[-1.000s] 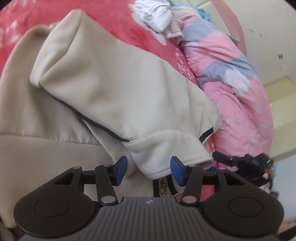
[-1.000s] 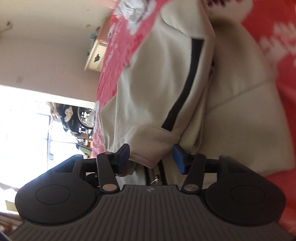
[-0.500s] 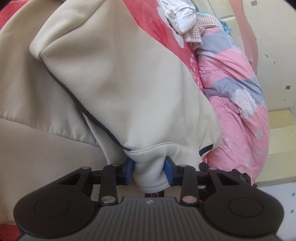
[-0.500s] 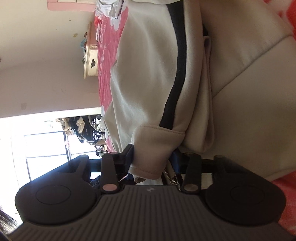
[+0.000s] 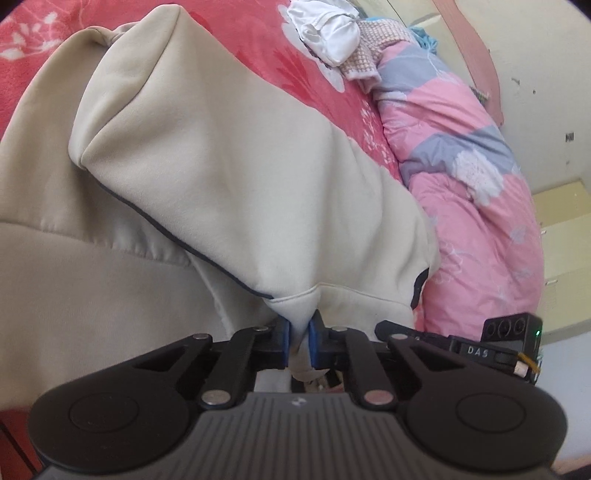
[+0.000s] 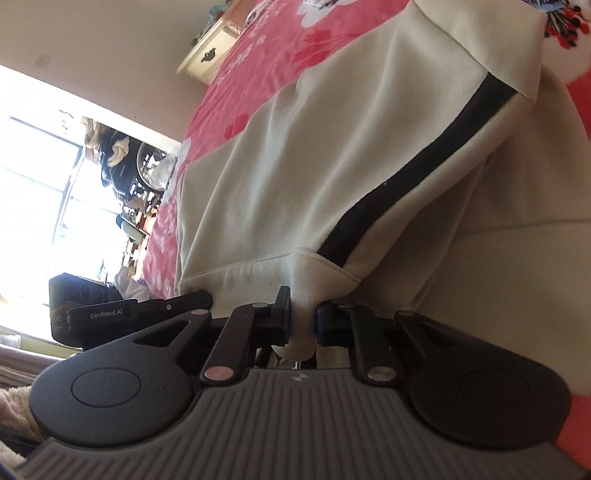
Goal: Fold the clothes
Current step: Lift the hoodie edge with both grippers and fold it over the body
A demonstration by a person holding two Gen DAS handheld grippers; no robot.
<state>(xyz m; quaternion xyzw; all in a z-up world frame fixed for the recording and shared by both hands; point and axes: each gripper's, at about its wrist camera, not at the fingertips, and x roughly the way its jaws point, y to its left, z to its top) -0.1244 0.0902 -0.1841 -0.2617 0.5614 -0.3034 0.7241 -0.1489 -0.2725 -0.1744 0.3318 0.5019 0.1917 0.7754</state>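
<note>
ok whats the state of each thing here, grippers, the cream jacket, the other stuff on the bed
left gripper: just closed, fingers pinching the jacket's hem
right gripper: just closed, fingers pinching the hem by the black stripe
cream jacket: on the bed, sleeves folded in over the body, hem bunched at both grips
pink quilt: crumpled along the bed's edge
white garment: balled up, unfolded
red bedspread: spread flat under the jacket
</note>
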